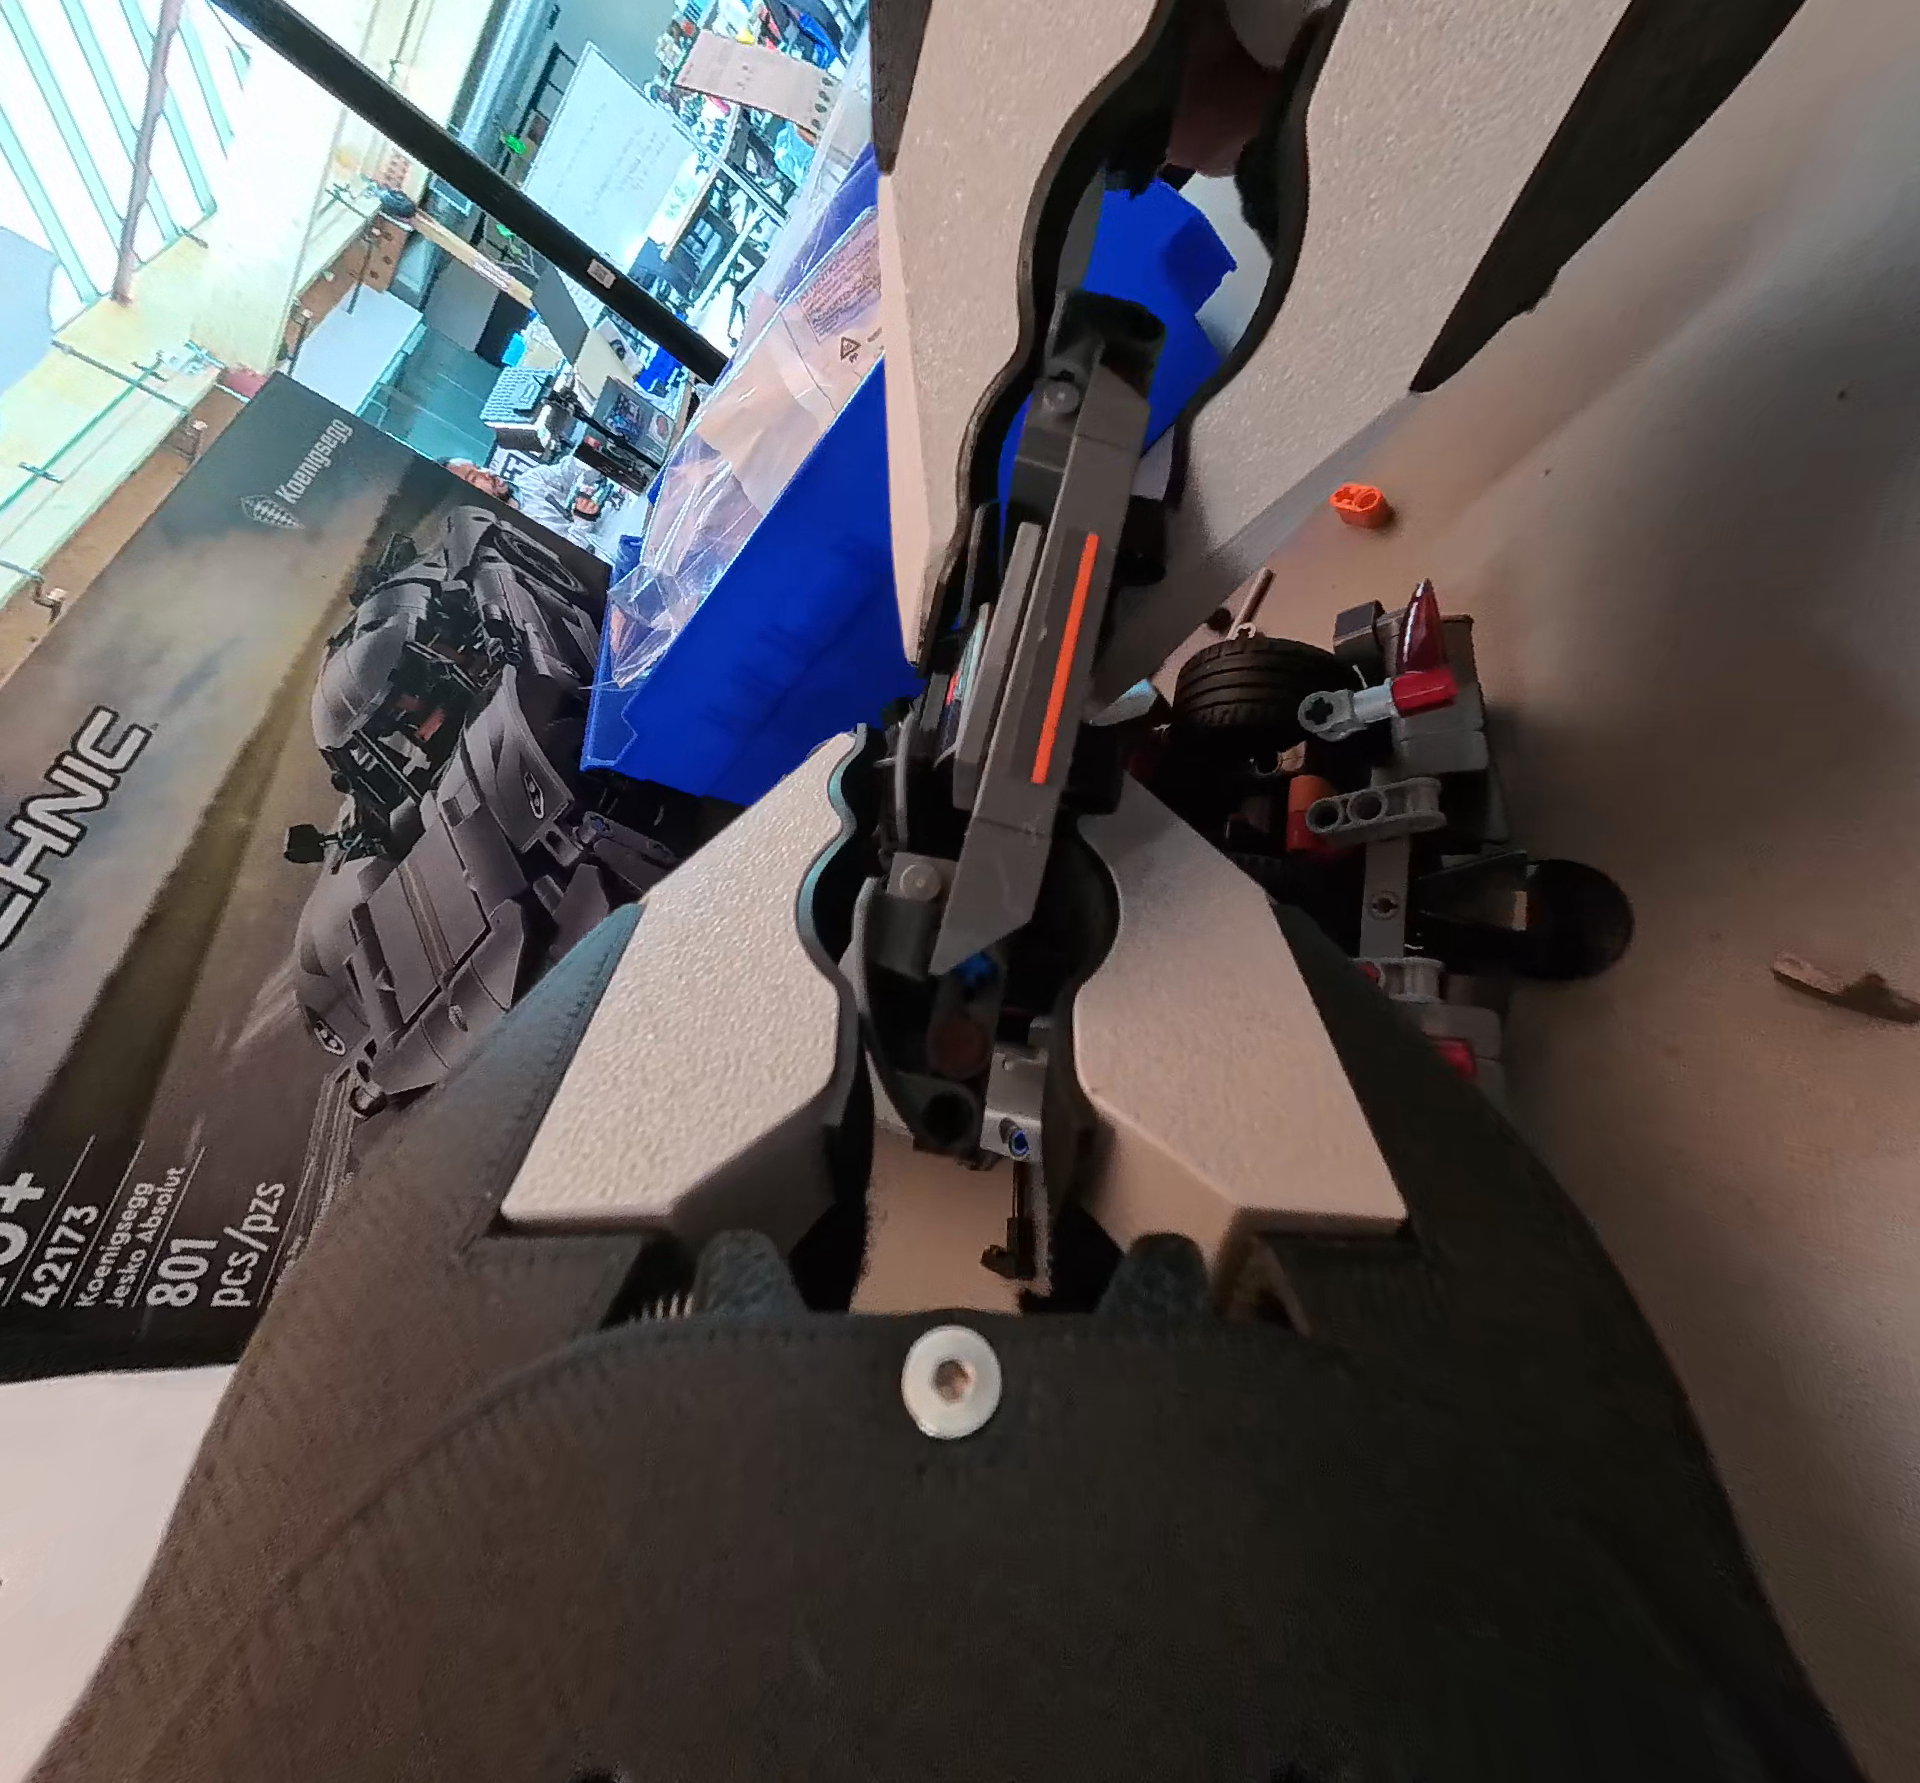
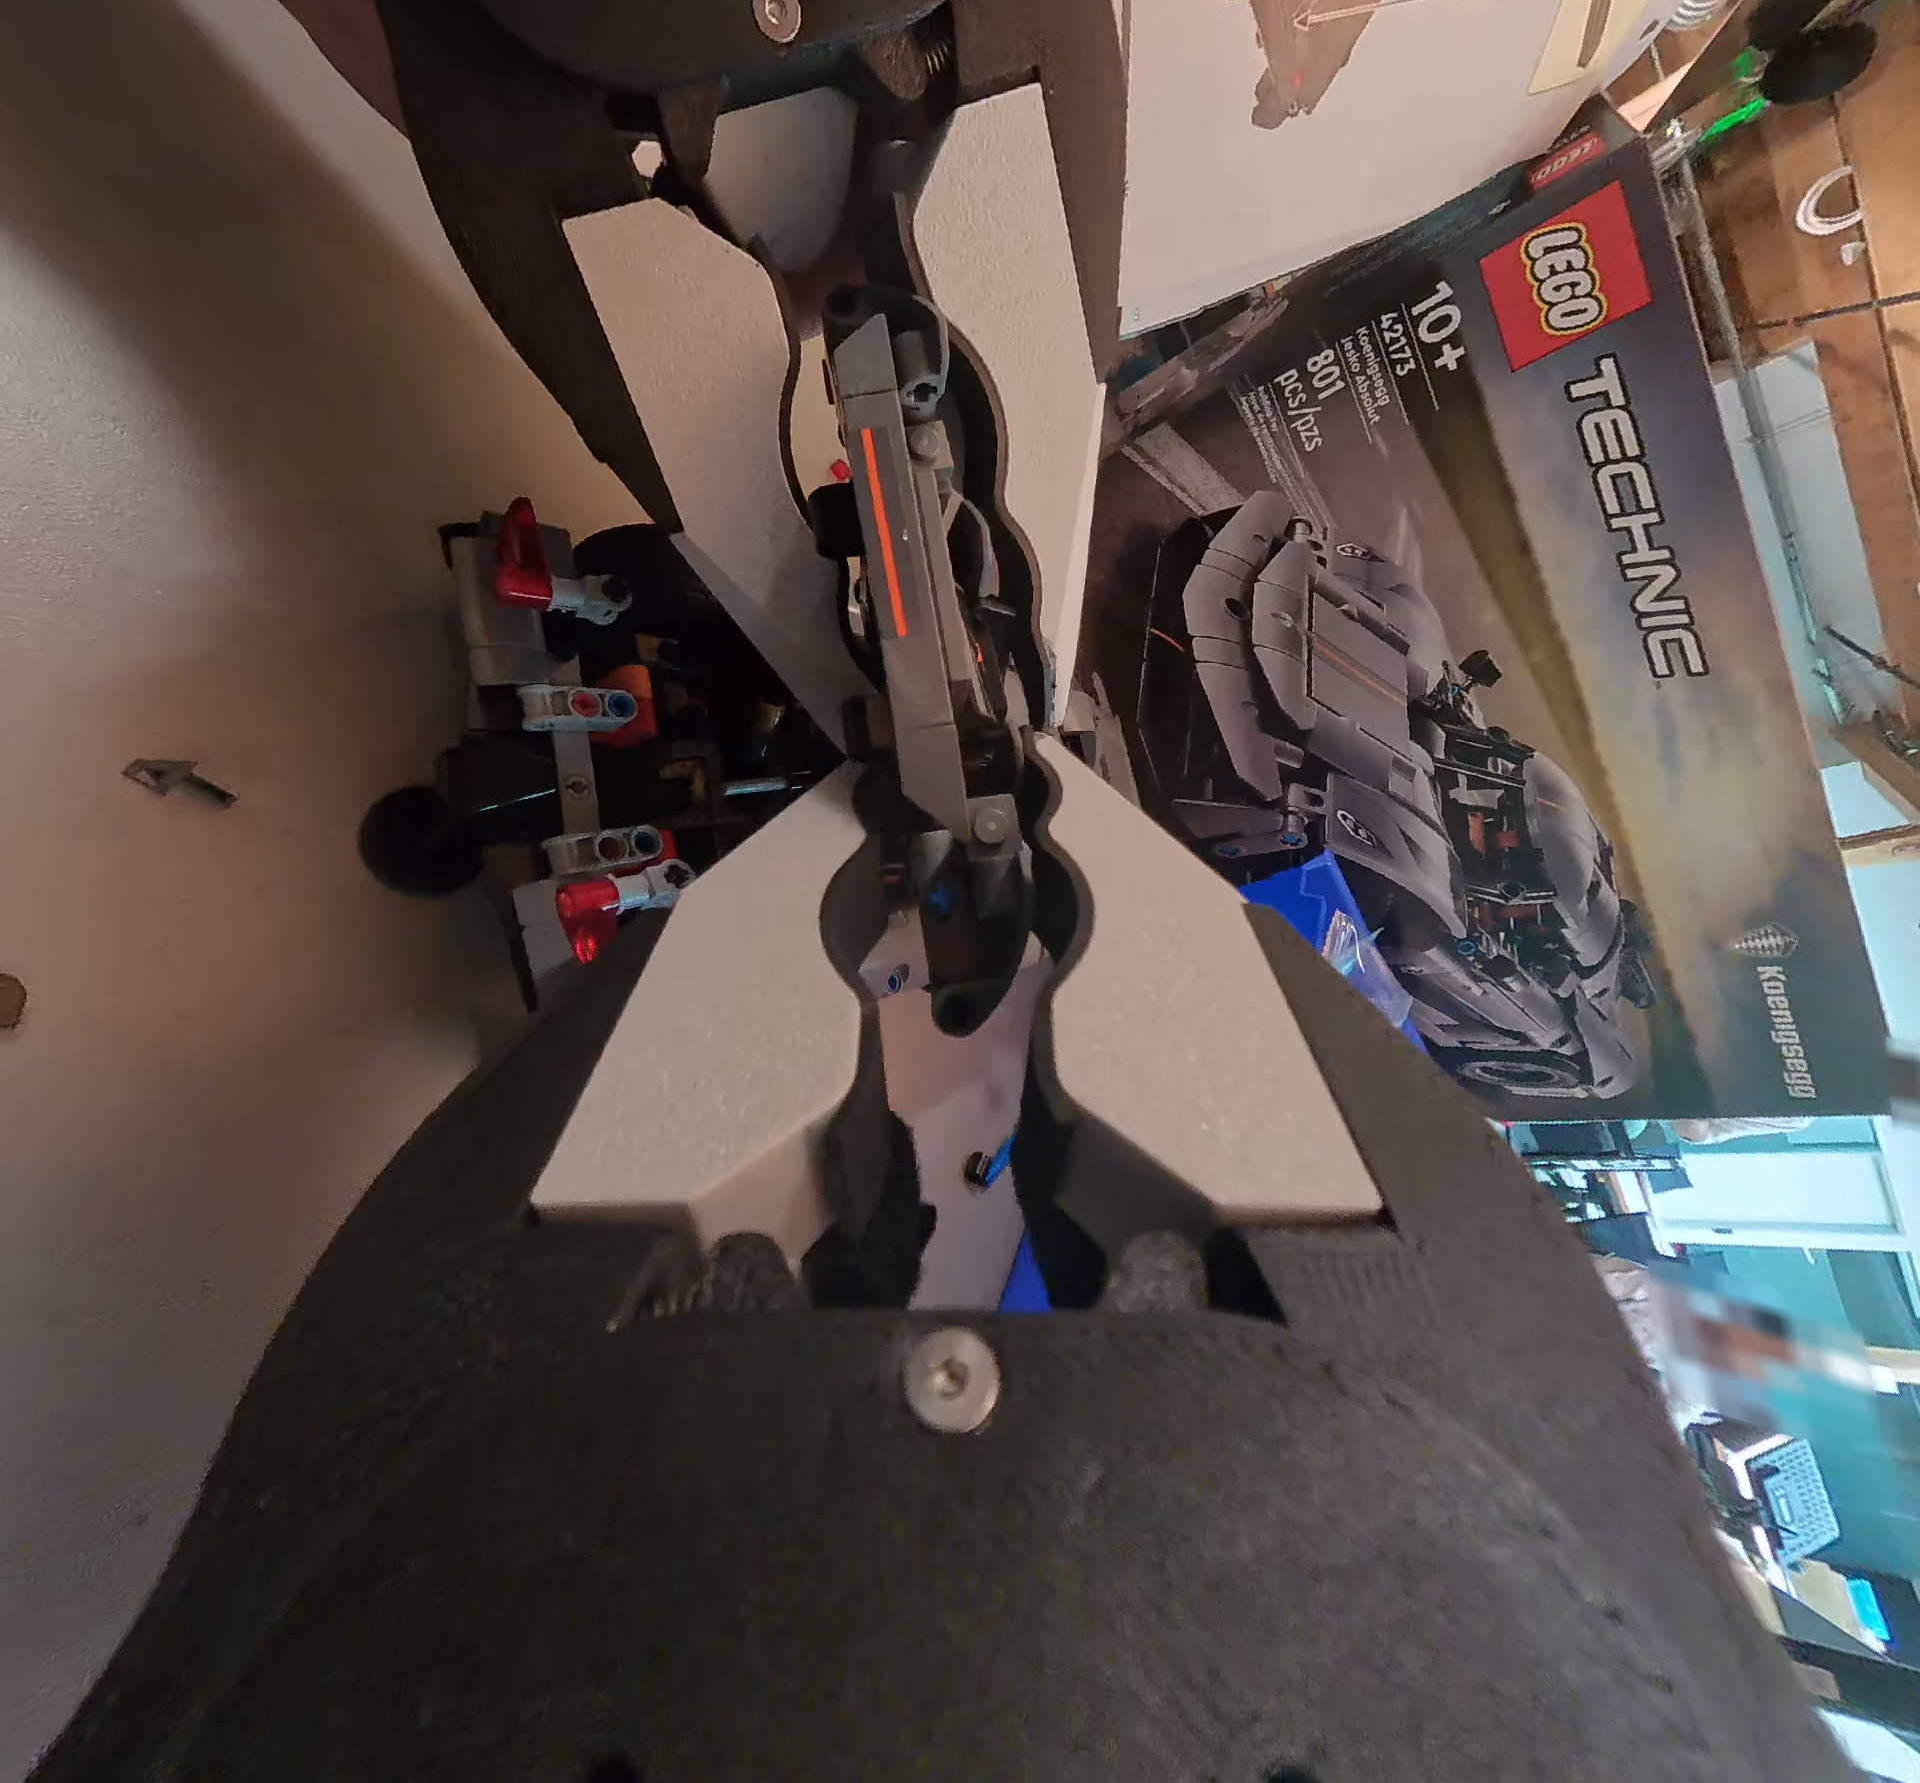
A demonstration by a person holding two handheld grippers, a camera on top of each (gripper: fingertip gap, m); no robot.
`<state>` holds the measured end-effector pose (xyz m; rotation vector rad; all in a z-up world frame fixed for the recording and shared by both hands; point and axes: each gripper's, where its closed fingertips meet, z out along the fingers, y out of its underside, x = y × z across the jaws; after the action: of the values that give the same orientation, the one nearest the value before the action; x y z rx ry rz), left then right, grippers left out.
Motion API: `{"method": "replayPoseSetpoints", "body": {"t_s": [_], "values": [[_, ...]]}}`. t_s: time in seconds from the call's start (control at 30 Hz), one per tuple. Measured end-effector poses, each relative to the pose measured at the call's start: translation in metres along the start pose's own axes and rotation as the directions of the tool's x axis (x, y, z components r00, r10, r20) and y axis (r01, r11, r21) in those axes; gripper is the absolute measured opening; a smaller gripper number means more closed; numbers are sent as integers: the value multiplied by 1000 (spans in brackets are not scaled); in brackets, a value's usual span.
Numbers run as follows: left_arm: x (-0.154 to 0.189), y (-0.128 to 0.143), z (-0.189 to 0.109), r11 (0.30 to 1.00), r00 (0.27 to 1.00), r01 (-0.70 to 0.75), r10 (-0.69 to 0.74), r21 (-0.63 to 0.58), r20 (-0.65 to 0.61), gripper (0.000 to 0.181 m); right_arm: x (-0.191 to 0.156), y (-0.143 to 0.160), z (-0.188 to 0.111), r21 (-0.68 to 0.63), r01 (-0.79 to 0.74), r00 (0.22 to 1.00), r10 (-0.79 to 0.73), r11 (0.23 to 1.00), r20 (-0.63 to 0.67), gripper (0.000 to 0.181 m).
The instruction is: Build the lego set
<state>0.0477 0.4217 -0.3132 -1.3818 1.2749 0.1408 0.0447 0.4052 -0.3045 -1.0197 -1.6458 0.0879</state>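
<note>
Both the left gripper (image 1: pixel 977 798) and right gripper (image 2: pixel 951 798) clamp opposite ends of the long grey brick panel with an orange stripe (image 1: pixel 1049 684), held above the white table (image 1: pixel 1714 538). Uneven squeezing could pop its joints apart.

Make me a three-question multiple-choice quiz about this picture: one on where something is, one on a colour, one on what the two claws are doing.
1. Where does the small loose orange piece lie?
A. on the white table
B. in the blue bin
C. on the set's box

2. What colour is the stripe on the grey panel assembly?
A. green
B. orange
C. yellow

3. How is the grey panel assembly held?
A. lying free
B. by one gripper
C. by both grippers

Answers: 1 A, it sits alone on the table. 2 B, the line is orange. 3 C, the left gripper and the right gripper each close on one end.
</note>
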Motion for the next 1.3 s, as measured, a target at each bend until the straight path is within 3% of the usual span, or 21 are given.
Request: {"method": "replayPoseSetpoints", "body": {"t_s": [0.4, 0.5, 1.3], "values": [[0, -2, -1, 1000, 1000, -8, 8, -3, -8, 29, 3, -2, -3, 40, 8, 1000, -8, 999, -15, 24], [0, -2, -1, 1000, 1000, 17, -16, 10, -14, 30, -1, 0, -2, 40, 18, 1000, -18, 999, 1, 34], [-1, 0, 0, 1000, 1000, 0, 0, -21, -23, 29, 2, 4, 1, 71, -29, 1000, 29, 997, 1, 19]]}}
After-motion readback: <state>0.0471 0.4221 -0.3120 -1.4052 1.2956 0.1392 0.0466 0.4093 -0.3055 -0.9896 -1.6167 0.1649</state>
